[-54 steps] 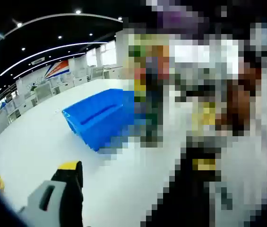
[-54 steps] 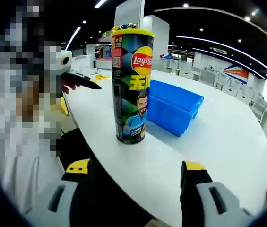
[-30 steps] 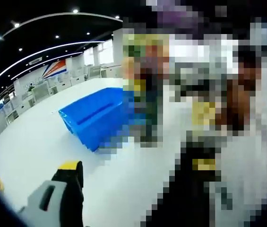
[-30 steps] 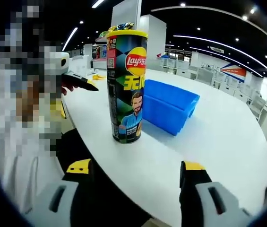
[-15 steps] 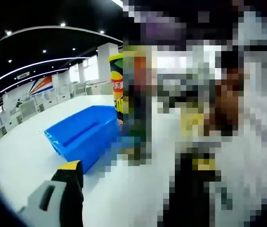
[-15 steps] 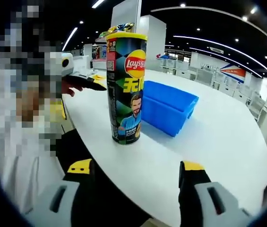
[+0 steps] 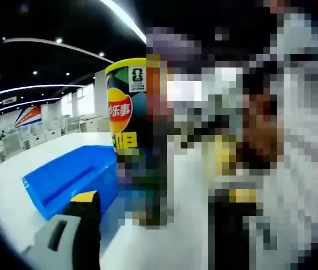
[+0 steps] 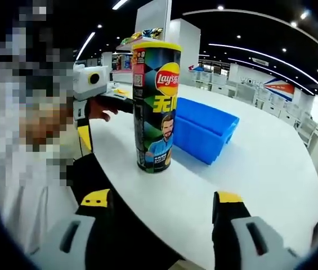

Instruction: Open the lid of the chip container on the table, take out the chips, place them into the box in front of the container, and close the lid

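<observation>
While the left gripper (image 7: pixel 153 205) hangs with its jaws spread and empty, the left gripper view has the chip container (image 7: pixel 128 129) standing upright just beyond and between them, its yellow lid (image 7: pixel 126 63) on, the blue box (image 7: pixel 68 179) behind the left-hand jaw. In the right gripper view, the right gripper (image 8: pixel 161 203) is likewise spread wide, well short of the can on the white table (image 8: pixel 260 163). The can looks light, stiff and slick: I'd clamp it mid-body and pry the lid at its rim.
</observation>
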The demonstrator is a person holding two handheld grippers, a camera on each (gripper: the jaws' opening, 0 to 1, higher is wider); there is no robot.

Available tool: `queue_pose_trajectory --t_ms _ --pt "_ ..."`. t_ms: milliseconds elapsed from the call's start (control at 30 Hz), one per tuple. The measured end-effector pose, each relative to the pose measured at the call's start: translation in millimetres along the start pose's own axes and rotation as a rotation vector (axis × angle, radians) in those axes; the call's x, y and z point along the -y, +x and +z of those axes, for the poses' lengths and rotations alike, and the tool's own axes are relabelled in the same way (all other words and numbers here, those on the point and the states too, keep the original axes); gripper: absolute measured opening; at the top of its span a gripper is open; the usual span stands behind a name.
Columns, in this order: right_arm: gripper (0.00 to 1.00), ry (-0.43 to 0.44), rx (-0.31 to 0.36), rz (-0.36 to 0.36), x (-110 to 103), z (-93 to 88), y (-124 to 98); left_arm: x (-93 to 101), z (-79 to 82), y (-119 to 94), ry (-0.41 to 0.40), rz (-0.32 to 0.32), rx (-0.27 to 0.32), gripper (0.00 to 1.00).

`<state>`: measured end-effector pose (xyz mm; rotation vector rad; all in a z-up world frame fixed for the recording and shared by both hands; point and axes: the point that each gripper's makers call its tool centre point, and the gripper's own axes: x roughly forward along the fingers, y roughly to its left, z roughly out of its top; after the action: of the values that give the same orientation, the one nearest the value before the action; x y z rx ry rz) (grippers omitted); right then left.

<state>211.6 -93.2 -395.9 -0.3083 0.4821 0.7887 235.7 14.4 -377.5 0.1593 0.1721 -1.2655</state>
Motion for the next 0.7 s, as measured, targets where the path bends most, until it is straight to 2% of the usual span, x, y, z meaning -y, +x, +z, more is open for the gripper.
queue_pose_trajectory --t_ms 33,100,133,267,367,467,600,700 --pt "0.70 -0.002 0.002 -0.001 0.1 0.6 -0.1 1.1 2.8 2.5 -0.016 -0.015 0.026 0.92" --pt "0.70 -0.013 0.008 0.002 -0.9 3.4 0.1 -1.7 0.9 5.8 -0.017 -0.017 0.032 0.92" --pt "0.70 -0.017 0.013 0.005 -1.9 5.3 0.6 2.4 2.5 7.7 -0.025 -0.051 0.053 0.92" --pt "0.70 -0.024 0.026 0.020 -7.9 12.4 2.1 -6.8 -4.2 13.7 -0.021 -0.048 0.033 0.87" --pt "0.70 -0.032 0.028 0.028 -11.3 12.2 1.9 -7.5 -0.3 17.4 -0.061 -0.082 0.065 0.87" --pt "0.70 -0.036 0.020 0.030 -13.0 9.3 1.4 -8.8 2.6 20.5 -0.054 -0.097 0.084 0.87" --pt "0.69 -0.039 0.017 0.028 -12.6 9.9 1.3 -12.8 2.8 28.9 -0.093 -0.114 0.091 0.87" --pt "0.69 -0.044 0.019 0.029 -13.8 12.8 1.6 -15.0 2.7 32.3 -0.075 -0.115 0.101 0.83"
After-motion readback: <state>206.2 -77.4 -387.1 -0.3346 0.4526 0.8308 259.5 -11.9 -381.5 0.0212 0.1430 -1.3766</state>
